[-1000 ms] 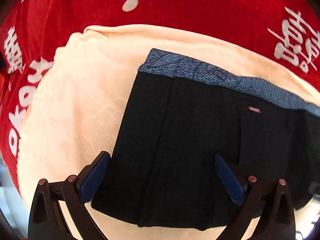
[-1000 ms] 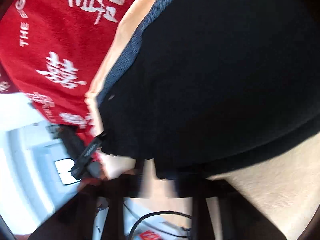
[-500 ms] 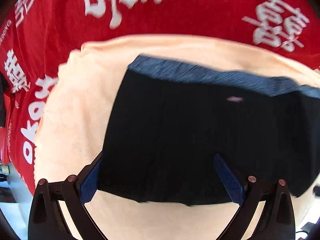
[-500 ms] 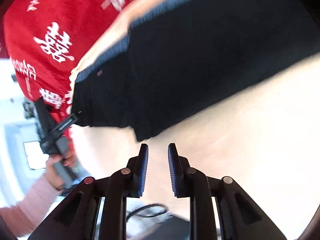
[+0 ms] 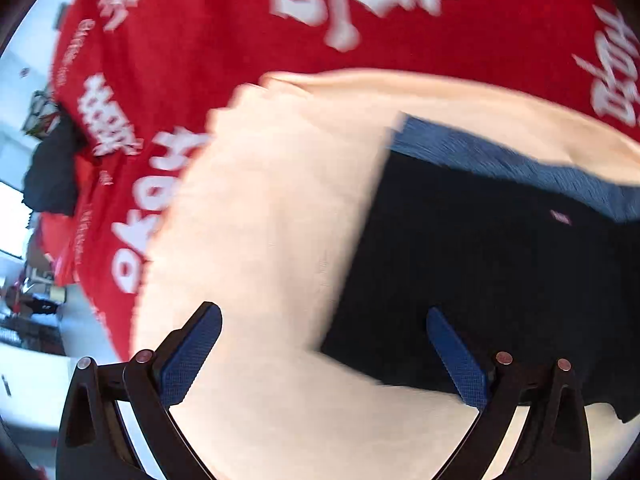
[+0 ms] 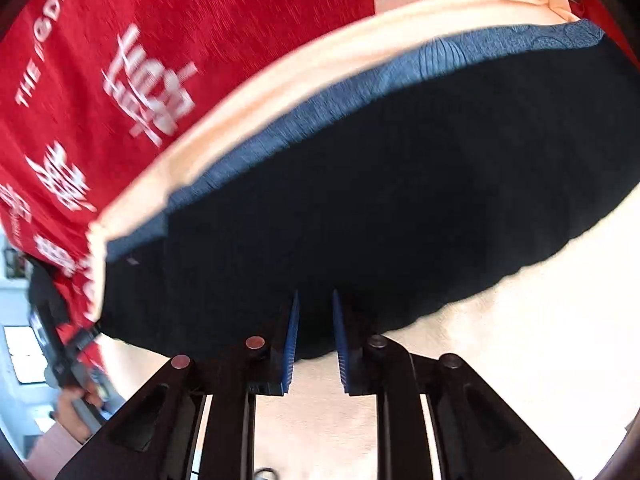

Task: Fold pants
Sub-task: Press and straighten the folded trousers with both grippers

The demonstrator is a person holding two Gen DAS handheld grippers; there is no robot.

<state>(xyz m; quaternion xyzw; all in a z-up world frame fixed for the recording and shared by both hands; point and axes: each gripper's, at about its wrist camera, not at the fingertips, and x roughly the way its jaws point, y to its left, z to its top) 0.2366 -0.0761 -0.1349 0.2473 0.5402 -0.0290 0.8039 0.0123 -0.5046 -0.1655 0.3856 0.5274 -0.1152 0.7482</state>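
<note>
Right now the black pants (image 5: pixel 500 280) lie on a peach cloth (image 5: pixel 272 220) over a red blanket (image 5: pixel 200 40). The left gripper (image 5: pixel 324 344) has its fingers wide apart; the right gripper (image 6: pixel 314 340) has its fingers a little apart.

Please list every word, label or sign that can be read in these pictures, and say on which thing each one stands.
"THE": small white letters on the red cloth, left side of the right wrist view; the word after it is blurred.
Large white characters on the red cloth: smeared by motion, not readable.
Small tag on the black pants: too small to read.
Peach towel: no text.
</note>
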